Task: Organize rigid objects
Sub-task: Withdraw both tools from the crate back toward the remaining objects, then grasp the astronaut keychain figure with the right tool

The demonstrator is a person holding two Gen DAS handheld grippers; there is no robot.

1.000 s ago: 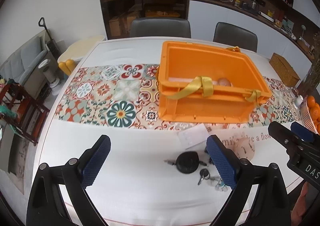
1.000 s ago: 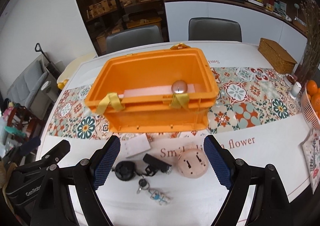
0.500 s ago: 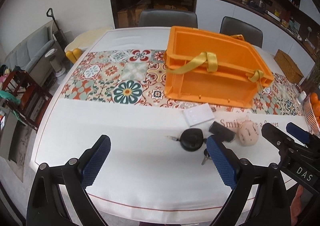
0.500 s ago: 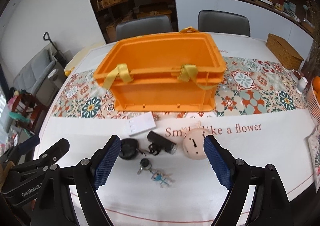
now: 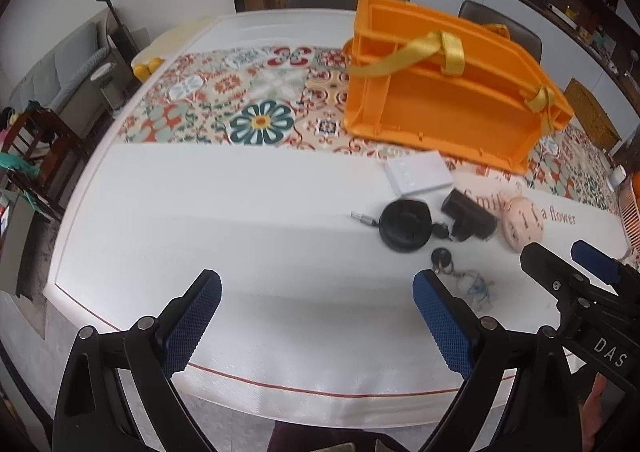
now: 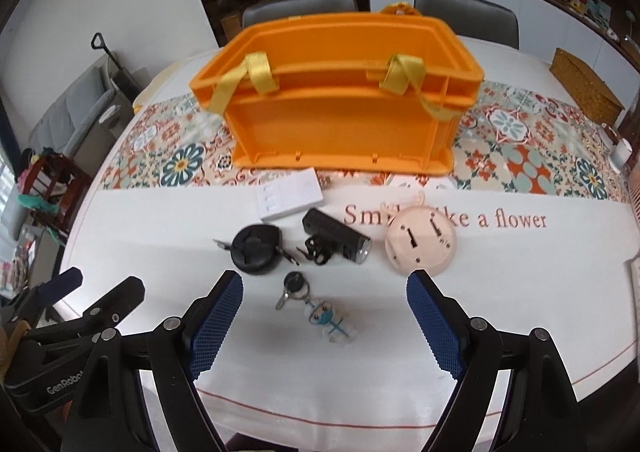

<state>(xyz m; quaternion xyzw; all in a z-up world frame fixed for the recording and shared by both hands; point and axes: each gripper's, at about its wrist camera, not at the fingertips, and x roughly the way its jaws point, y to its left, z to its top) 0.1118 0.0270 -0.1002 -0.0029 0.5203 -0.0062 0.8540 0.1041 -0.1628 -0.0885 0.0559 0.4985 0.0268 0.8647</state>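
Observation:
An orange crate [image 6: 340, 108] with yellow straps stands on the patterned runner; it also shows as the orange crate [image 5: 448, 92] in the left wrist view. In front of it lie a white flat box [image 6: 289, 194], a black round reel [image 6: 256, 249], a black flashlight [image 6: 336, 234], a pink round clock [image 6: 420, 246] and a key with a figure charm [image 6: 316, 308]. My right gripper [image 6: 324, 316] hangs open above the key charm. My left gripper [image 5: 316, 316] is open over bare cloth, left of the black reel [image 5: 404, 226].
The white table [image 5: 200, 236] ends near me at a red-lined edge. A wicker box [image 6: 586, 86] and a small white cup [image 6: 622, 152] sit at the right. Two grey chairs [image 6: 304, 6] stand behind the table, and a wooden chair [image 5: 36, 148] to the left.
Both grippers have sunk toward the table and drawn back. The crate's inside has dropped out of sight; only its front wall shows. The small items now lie further up the frame.

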